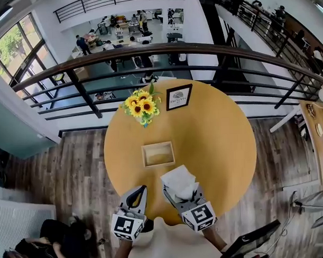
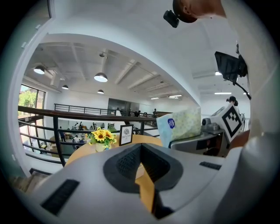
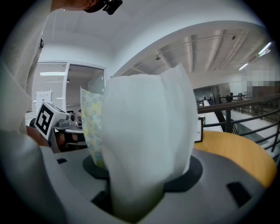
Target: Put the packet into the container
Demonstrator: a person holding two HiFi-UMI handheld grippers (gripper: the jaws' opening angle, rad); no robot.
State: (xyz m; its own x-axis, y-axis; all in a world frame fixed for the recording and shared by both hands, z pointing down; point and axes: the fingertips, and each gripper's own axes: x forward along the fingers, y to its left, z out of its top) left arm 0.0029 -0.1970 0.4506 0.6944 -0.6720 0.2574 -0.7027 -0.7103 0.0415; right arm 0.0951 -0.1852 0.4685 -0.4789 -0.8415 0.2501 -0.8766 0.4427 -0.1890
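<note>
A white tissue packet (image 1: 179, 182) with a pale patterned side stands between the jaws of my right gripper (image 1: 182, 197), which is shut on it above the near edge of the round table. In the right gripper view the packet (image 3: 144, 131) fills the middle and hides the fingertips. From the left gripper view the same packet (image 2: 179, 124) shows at the right. The container (image 1: 158, 154), a small shallow wooden box with nothing in it, sits at the table's middle, just beyond both grippers. My left gripper (image 1: 136, 197) hangs to the left of the right one, its tips together and holding nothing.
The yellow round table (image 1: 225, 145) also bears a vase of sunflowers (image 1: 141, 106) and a small framed sign (image 1: 179, 96) at its far side. A dark railing (image 1: 201, 47) runs behind it, over a lower floor. A person (image 1: 44, 246) sits at the lower left.
</note>
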